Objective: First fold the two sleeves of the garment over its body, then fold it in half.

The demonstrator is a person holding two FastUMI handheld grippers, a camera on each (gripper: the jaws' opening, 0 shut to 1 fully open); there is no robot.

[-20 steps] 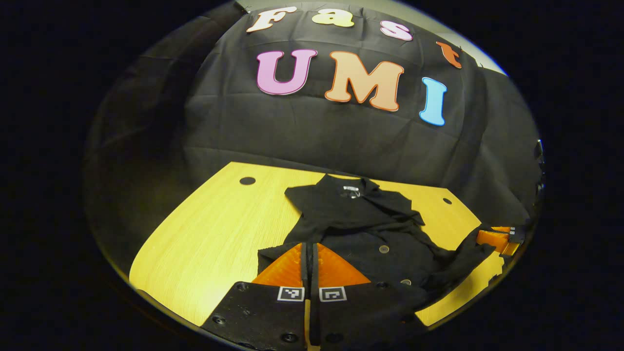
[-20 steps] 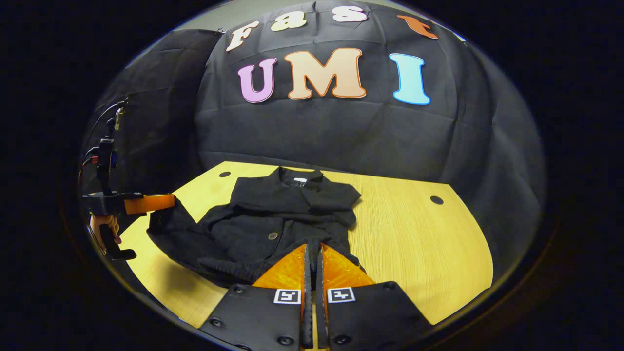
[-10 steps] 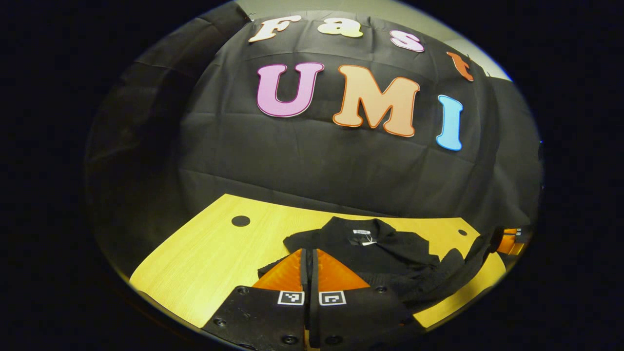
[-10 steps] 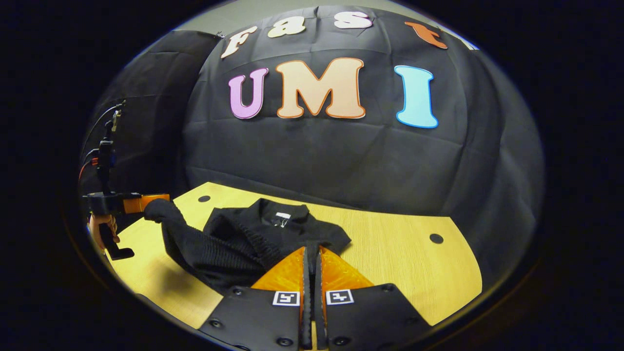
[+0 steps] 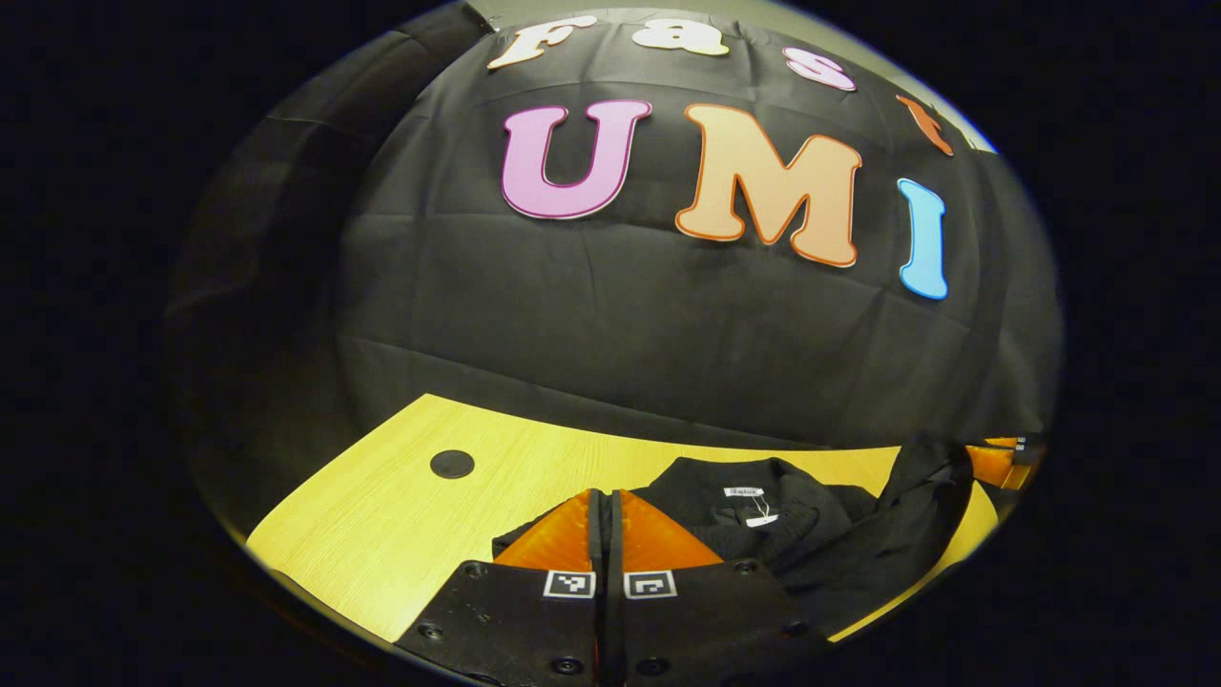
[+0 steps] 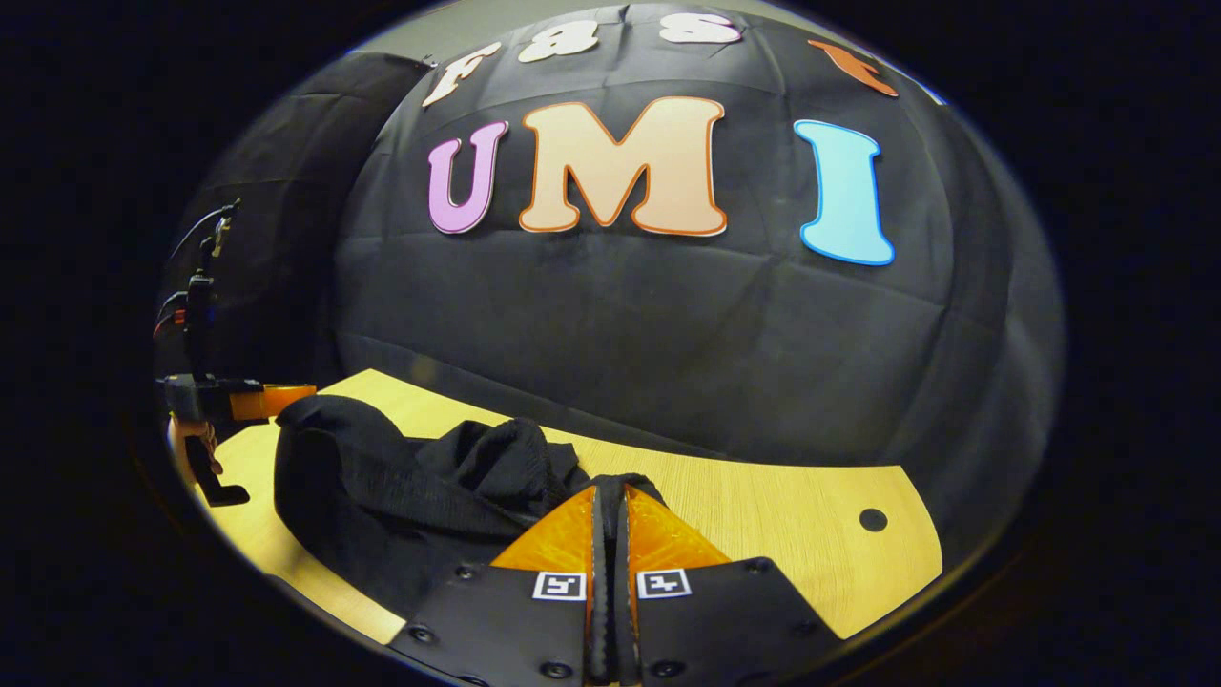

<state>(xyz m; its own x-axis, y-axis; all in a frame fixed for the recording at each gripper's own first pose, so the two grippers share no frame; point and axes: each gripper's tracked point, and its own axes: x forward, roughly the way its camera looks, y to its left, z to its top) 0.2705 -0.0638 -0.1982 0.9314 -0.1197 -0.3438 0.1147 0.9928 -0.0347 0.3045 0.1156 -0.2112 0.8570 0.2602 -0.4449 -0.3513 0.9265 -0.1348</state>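
**A:** Where's the black knitted button-front garment (image 5: pixel 820 539) right now?

**B:** On the yellow wooden table (image 5: pixel 401 515), bunched toward the table's near edge. Its collar with the white tag (image 5: pixel 744 492) lies just beyond the left gripper (image 5: pixel 605 506). The hem is lifted off the table and hangs in a sagging band between the two tongs.

**A:** And the tongs themselves?

**B:** Both are clenched, fingers pressed together with black cloth at their tips. The left gripper pinches one corner of the hem; the right gripper (image 6: pixel 609 501) pinches the other, with a ribbed roll of fabric (image 6: pixel 401 468) piled up beside it on the table.

**A:** What worries you?

**B:** The slack. If the two corners travel unevenly toward the collar, I'd expect the fold to land skewed, or the sagging middle to drag and rumple the layer underneath. The sleeves folded over the body could also get pulled out of place, though I can't tell how they lie under that heap.

**A:** Anything about the grip?

**B:** Thin pinches on thick knit could slip, dropping one corner short of the collar.
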